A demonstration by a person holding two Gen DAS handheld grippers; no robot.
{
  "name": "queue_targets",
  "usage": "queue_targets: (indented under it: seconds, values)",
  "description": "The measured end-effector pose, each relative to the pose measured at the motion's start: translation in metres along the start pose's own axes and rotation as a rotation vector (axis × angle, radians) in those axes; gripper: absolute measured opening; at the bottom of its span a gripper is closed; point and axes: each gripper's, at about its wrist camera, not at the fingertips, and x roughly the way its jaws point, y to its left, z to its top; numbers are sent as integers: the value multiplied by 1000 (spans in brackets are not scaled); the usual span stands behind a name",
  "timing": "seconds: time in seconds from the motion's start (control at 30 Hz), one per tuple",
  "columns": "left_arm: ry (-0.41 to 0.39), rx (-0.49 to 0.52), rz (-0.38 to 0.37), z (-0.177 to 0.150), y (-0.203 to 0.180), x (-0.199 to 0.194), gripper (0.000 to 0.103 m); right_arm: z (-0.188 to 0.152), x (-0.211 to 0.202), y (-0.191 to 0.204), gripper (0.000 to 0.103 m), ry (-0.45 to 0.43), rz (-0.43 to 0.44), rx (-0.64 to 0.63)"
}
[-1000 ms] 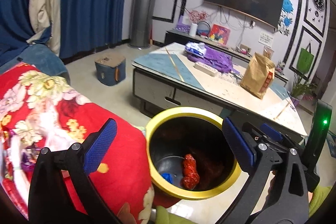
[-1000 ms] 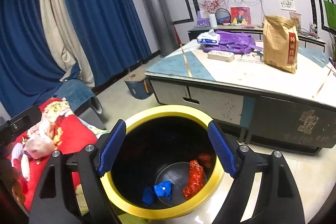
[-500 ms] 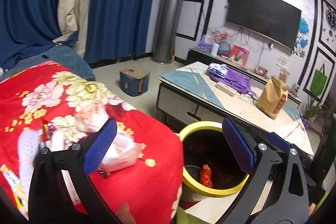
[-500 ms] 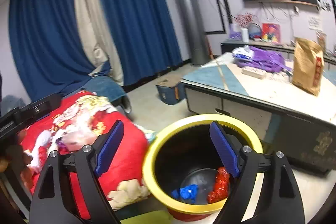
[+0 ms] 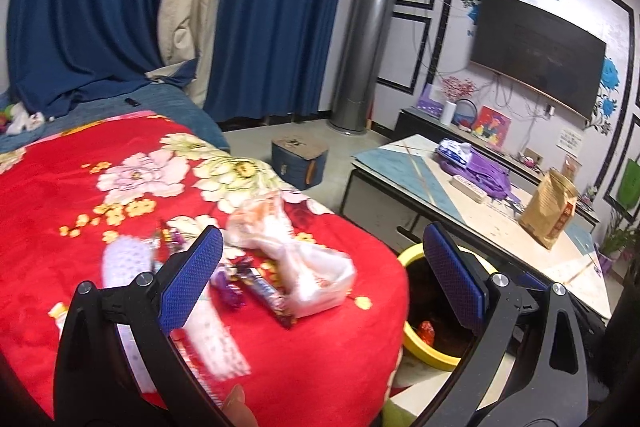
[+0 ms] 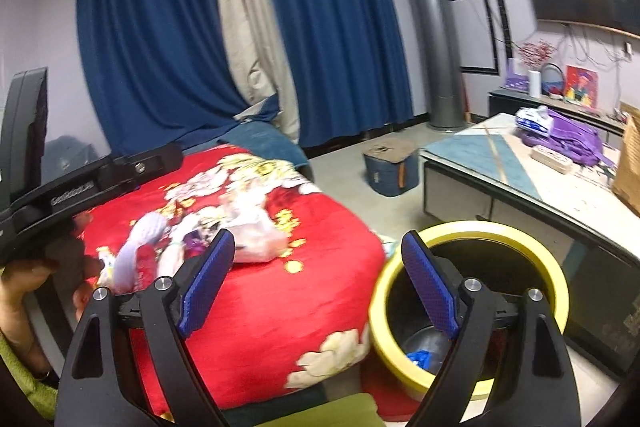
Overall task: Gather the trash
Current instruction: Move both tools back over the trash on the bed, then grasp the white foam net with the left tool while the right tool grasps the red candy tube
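Note:
A pile of trash lies on the red floral blanket (image 5: 80, 187): a crumpled clear plastic bag (image 5: 296, 259), purple candy wrappers (image 5: 232, 291) and a pale lilac packet (image 5: 124, 263). The bag also shows in the right wrist view (image 6: 256, 227). My left gripper (image 5: 320, 279) is open and empty, above the pile. My right gripper (image 6: 316, 283) is open and empty, between the blanket's edge and the yellow-rimmed bin (image 6: 532, 239). The bin (image 5: 424, 347) holds a red wrapper (image 5: 426, 331) and blue scraps (image 6: 420, 357).
A low coffee table (image 5: 500, 223) stands right of the bin with a brown paper bag (image 5: 550, 211) and purple cloth (image 5: 484, 167). A blue box (image 5: 298, 161) sits on the floor. Blue curtains hang behind. The left gripper's body (image 6: 80, 183) fills the right view's left side.
Both grippers swung left, away from over the bin toward the blanket. The trash pile has come into view under the left gripper; the bin has shifted to the right.

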Motion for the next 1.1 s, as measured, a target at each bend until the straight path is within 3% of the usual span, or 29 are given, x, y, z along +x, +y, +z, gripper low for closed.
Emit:
queue_targets:
  seconds: [0.53, 0.77, 1.1]
  values:
    - [-10, -54, 119, -1, 60, -18, 92, -2, 20, 63, 83, 54, 128, -124]
    - [53, -103, 181, 0, 93, -13, 92, -10, 31, 90, 83, 109, 187, -183]
    - [128, -215, 191, -5, 145, -4, 92, -22, 47, 122, 83, 190, 271, -231]
